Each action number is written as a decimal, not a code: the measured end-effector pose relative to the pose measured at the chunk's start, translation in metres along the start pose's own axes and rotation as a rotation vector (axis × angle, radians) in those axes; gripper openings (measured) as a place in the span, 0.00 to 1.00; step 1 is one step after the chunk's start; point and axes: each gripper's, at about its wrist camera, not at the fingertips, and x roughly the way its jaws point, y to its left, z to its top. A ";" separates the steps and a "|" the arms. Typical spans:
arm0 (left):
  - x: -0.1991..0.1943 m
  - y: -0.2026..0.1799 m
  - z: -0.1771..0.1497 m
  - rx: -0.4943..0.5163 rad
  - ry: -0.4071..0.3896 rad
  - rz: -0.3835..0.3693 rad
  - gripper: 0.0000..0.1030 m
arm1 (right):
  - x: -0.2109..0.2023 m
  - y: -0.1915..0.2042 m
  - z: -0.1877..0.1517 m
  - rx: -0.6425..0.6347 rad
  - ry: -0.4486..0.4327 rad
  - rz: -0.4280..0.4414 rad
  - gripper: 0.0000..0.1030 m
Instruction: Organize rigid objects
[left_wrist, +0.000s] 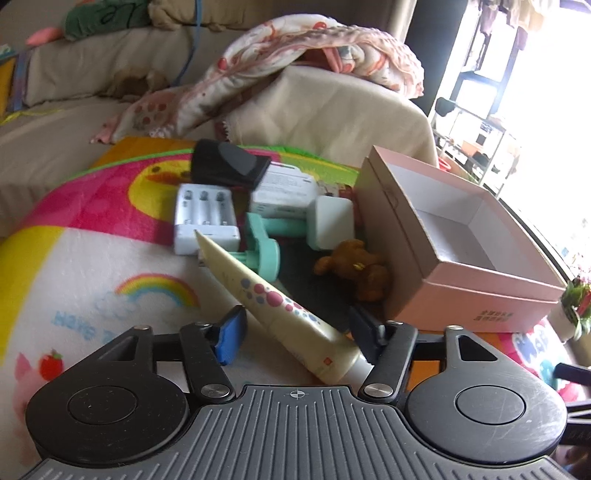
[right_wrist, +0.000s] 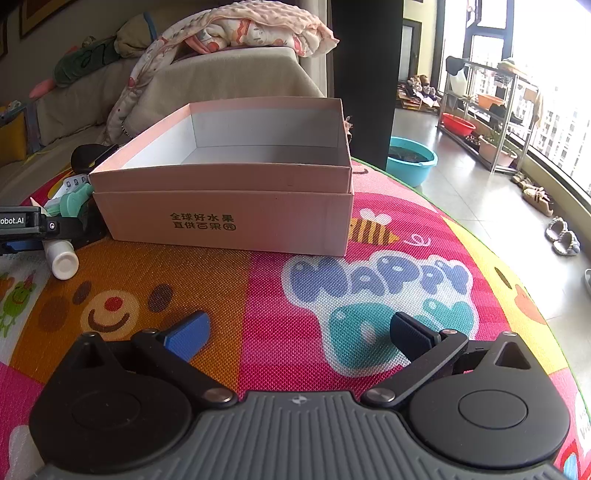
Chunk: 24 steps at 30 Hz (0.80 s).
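The left tongs straddle the cream tube, jaws released — next they must clench and carry it to the pink box; the right tongs hang released, empty.

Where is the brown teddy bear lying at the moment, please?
In the left wrist view, the brown teddy bear lies on the mat right of centre, against the pink box's left wall, just below the white charger cube.

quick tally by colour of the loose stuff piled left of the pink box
White: 3 – battery charger, printed box, small block
Teal: 1 – holder
Black: 1 – pouch
Brown: 1 – toy bear
Cream: 1 – tube
Total: 7
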 end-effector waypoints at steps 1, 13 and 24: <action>-0.001 0.003 0.000 0.009 -0.004 0.006 0.55 | 0.000 0.000 0.000 0.000 0.000 0.000 1.00; -0.031 0.028 -0.008 0.193 0.036 0.158 0.48 | -0.001 0.000 0.000 0.010 -0.003 -0.004 1.00; -0.042 0.032 -0.032 0.176 -0.049 0.115 0.34 | -0.015 0.034 0.002 -0.148 -0.055 0.109 0.89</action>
